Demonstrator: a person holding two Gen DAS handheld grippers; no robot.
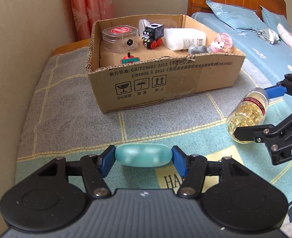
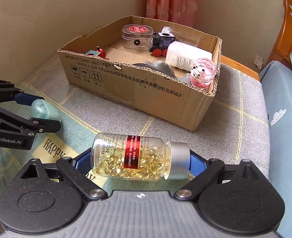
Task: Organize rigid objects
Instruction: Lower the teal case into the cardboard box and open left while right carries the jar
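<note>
Gripping a pale teal oval case [image 1: 143, 155] end to end, the left tongs [image 1: 143, 159] sit low in the centre of the left wrist view, blue pads pressed on both tips of the case above a grey and teal checked blanket [image 1: 70, 103]. The right tongs [image 2: 141, 159] clamp a clear capsule bottle [image 2: 134, 156] lying sideways, one pad on its base and the other on its silver cap, at lower centre of the right wrist view. Each camera also catches the other tool: the left view shows the bottle tilted at the right edge, and the right view shows the teal case at the left edge. Beyond both tongs an open cardboard box [image 1: 165, 83] stands on the blanket, in the upper middle of both frames. Inside it are a clear plastic case with a red round label [image 1: 119, 37], a black toy train with red wheels [image 1: 152, 36], a white bottle lying on its side [image 1: 184, 39], a pink jar with a cartoon face [image 2: 203, 71] and a grey toy. Only the left view shows the bed with blue pillows [image 1: 235, 15] at upper right; only the right view shows the printed word "HAPPY" on the blanket whole.
</note>
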